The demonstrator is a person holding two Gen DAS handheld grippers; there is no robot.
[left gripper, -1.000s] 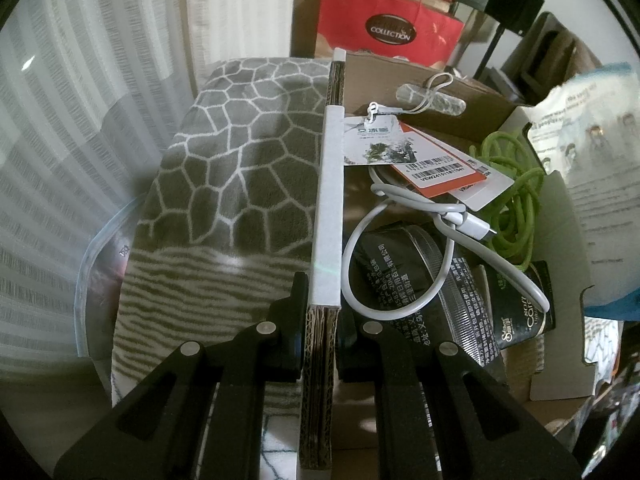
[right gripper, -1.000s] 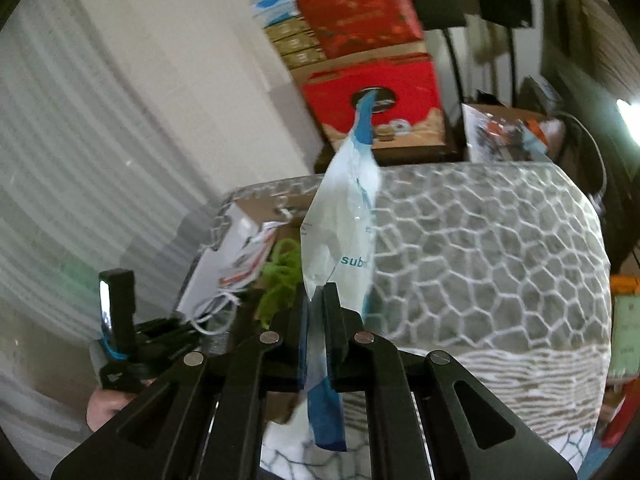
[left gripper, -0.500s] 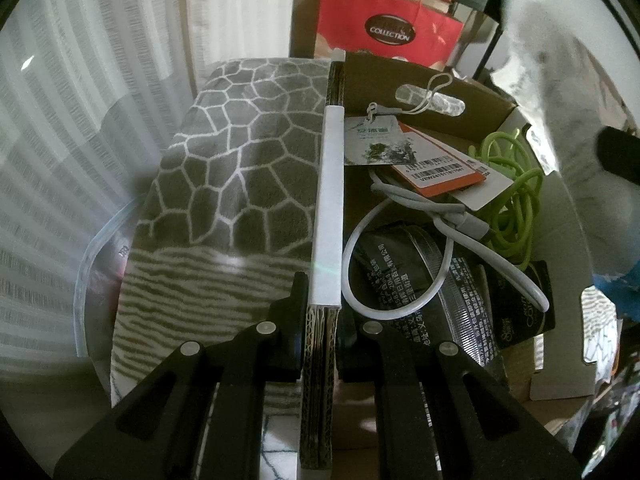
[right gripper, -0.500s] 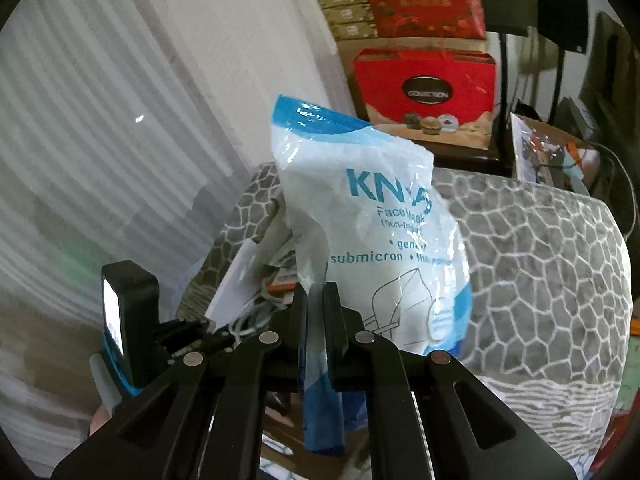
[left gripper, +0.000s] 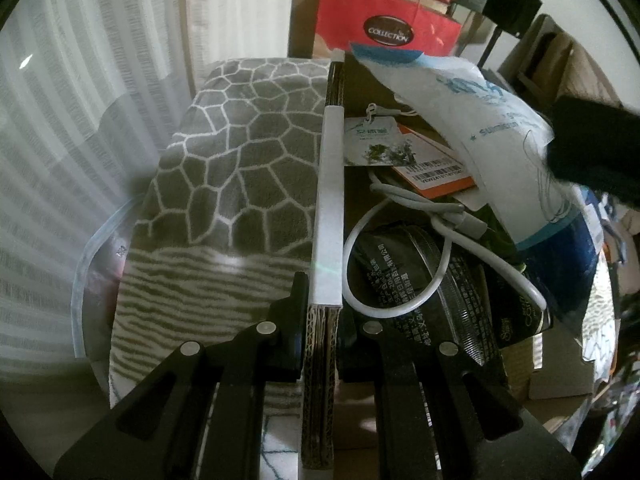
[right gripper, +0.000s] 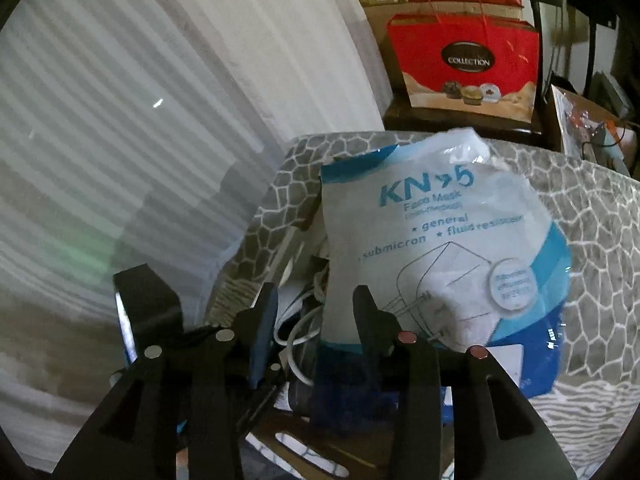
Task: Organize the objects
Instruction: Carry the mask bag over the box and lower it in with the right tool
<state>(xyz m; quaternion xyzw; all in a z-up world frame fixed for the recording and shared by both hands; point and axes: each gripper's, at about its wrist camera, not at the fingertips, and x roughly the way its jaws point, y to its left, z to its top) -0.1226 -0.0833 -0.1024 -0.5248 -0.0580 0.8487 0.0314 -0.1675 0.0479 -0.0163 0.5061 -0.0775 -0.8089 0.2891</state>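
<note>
The brown corrugated cardboard box (left gripper: 320, 380) sits against a grey pebble-patterned towel (left gripper: 240, 168), its wall clamped by the closed left gripper (left gripper: 320, 312). Above the box's clutter, the white-and-blue plastic KN95 mask packet (right gripper: 440, 248) lies flat. Its blue lower edge sits between the right gripper (right gripper: 314, 312), whose jaws have just been opening, pads clear of it.

A white-and-blue mask packet (right gripper: 440, 248) reads "KN95 Face Mask", "general", "submicron". Far behind, a red gift bag (right gripper: 466, 68) bears "COLLECTION".

Glossy plastic mask packet (right gripper: 440, 248), corrugated cardboard box wall (left gripper: 320, 360), fleecy blanket (left gripper: 240, 168)
</note>
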